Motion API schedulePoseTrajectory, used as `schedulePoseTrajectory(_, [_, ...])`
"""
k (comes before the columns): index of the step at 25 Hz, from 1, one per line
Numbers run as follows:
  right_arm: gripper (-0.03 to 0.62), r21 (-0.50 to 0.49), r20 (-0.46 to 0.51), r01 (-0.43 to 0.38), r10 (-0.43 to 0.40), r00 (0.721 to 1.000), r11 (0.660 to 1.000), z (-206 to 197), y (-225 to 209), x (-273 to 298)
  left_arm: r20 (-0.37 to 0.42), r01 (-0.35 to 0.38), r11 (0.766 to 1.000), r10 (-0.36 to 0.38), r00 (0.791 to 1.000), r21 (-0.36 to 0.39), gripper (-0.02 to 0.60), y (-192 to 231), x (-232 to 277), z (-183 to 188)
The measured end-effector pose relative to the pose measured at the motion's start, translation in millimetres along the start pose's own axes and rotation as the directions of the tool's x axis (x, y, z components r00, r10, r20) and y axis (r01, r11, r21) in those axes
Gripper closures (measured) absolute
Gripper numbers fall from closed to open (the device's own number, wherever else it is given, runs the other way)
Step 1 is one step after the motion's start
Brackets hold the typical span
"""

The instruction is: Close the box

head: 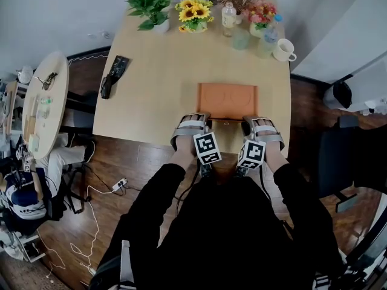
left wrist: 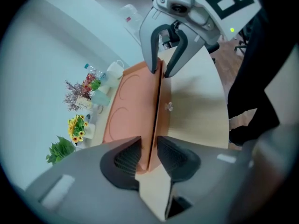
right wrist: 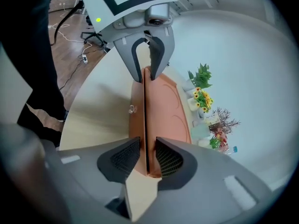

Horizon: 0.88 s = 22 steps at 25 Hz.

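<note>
A flat terracotta box point(head: 227, 99) lies on the wooden table point(head: 157, 89), its near side at the table's front edge. My left gripper point(head: 192, 121) is clamped on the box's near-left corner, and my right gripper point(head: 261, 124) on its near-right corner. In the left gripper view both pads point(left wrist: 126, 158) press the box point(left wrist: 133, 106) edge, lid and base together with a thin seam between; the right gripper point(left wrist: 163, 55) bites the same edge further along. The right gripper view mirrors this: the right gripper point(right wrist: 147, 157), box point(right wrist: 161, 106), left gripper point(right wrist: 145, 55). A small clear clasp point(right wrist: 132, 109) sits on the front face.
Along the table's far edge stand a green plant point(head: 151, 8), sunflowers point(head: 195, 14), a bottle point(head: 228, 16), cups and a white mug point(head: 283, 50). A black object point(head: 113, 74) lies at the table's left. A round side table point(head: 45, 101) stands left, a dark chair point(head: 338, 156) right.
</note>
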State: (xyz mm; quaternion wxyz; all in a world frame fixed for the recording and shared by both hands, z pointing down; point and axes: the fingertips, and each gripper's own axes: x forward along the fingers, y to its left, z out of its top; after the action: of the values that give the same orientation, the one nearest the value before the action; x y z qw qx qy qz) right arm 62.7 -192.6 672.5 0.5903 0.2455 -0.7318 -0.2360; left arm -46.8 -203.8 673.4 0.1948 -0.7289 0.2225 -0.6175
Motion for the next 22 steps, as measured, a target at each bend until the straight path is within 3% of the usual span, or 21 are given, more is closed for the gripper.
schedulePoseTrajectory(8, [0.505, 0.058, -0.032, 0.025, -0.023, 0.999, 0.998, 0.2, -2.7, 1.2, -0.018, -0.066, 0.991, 0.064, 0.998, -0.121, 0.505, 3.2, 0.1, -1.3])
schedulePoseTrajectory(16, [0.51, 0.019, -0.062, 0.084, -0.082, 0.995, 0.996, 1.2, -4.4, 1.6, -0.078, -0.104, 0.989, 0.096, 0.992, -0.107, 0.506, 4.3, 1.0, -1.7])
schedulePoseTrajectory(19, [0.514, 0.02, -0.085, 0.106, -0.104, 0.991, 0.994, 1.3, -5.3, 1.5, -0.086, -0.098, 0.986, 0.087, 0.992, -0.137, 0.523, 5.7, -0.5, -1.5])
schedulePoseTrajectory(22, [0.502, 0.08, -0.066, 0.125, -0.119, 0.991, 0.989, -0.4, -8.3, -1.6, -0.067, -0.125, 0.971, 0.114, 0.991, -0.205, 0.525, 8.9, -6.2, -6.0])
